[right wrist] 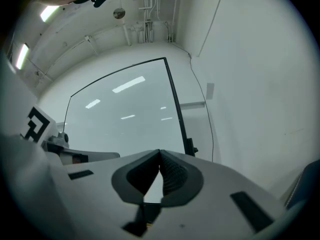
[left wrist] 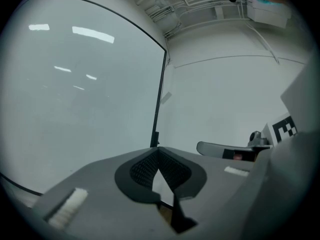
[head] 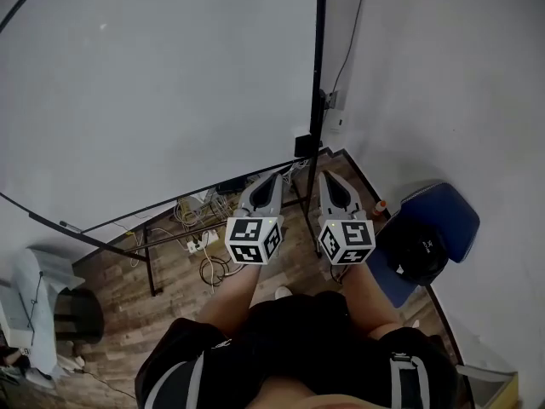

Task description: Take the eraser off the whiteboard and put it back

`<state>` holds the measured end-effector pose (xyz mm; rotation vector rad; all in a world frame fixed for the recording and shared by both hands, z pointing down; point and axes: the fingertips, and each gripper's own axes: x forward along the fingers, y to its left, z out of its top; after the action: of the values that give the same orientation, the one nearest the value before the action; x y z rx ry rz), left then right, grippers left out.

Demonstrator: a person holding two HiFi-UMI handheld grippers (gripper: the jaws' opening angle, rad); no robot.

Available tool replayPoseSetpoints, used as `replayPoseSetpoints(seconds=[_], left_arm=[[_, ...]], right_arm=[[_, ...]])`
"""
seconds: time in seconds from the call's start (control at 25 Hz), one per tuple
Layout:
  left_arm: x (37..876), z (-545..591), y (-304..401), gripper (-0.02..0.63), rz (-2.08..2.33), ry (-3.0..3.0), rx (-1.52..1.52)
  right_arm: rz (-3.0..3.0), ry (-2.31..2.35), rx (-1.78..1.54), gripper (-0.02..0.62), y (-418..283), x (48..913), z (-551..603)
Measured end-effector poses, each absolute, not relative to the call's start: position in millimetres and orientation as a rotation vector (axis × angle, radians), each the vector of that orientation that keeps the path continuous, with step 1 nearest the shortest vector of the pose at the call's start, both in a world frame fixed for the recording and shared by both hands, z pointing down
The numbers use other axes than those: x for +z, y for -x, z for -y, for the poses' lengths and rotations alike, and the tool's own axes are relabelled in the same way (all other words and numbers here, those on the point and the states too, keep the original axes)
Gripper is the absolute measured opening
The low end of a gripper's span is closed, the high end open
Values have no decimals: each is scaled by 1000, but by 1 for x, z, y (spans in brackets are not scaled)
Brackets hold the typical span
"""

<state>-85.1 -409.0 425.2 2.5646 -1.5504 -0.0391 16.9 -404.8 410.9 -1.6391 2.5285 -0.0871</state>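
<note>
A large white whiteboard (head: 153, 83) in a black frame fills the upper left of the head view, and I see no eraser on it in any view. My left gripper (head: 277, 177) and right gripper (head: 326, 175) are held side by side near my body, level, pointing at the board's right post (head: 320, 58). In the left gripper view the left gripper (left wrist: 158, 149) has its jaws together with nothing between them, facing the whiteboard (left wrist: 75, 99). The right gripper (right wrist: 160, 151) is likewise shut and empty, with the whiteboard (right wrist: 125, 114) ahead.
A blue chair (head: 447, 216) carrying a black bag (head: 417, 258) stands at the right by the white wall (head: 443, 75). Cables and a power strip (head: 200, 241) lie on the wooden floor under the board. A white device (head: 34, 288) and dark bin (head: 81, 313) sit at left.
</note>
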Motion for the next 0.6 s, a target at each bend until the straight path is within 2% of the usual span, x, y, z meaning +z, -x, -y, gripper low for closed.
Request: replayPoseSetpoints(seconds=[0.6], left_arm=[[418, 457, 93, 9, 1696, -2453, -94]], right_arm=[[-2632, 1520, -115, 6, -13, 415, 474]])
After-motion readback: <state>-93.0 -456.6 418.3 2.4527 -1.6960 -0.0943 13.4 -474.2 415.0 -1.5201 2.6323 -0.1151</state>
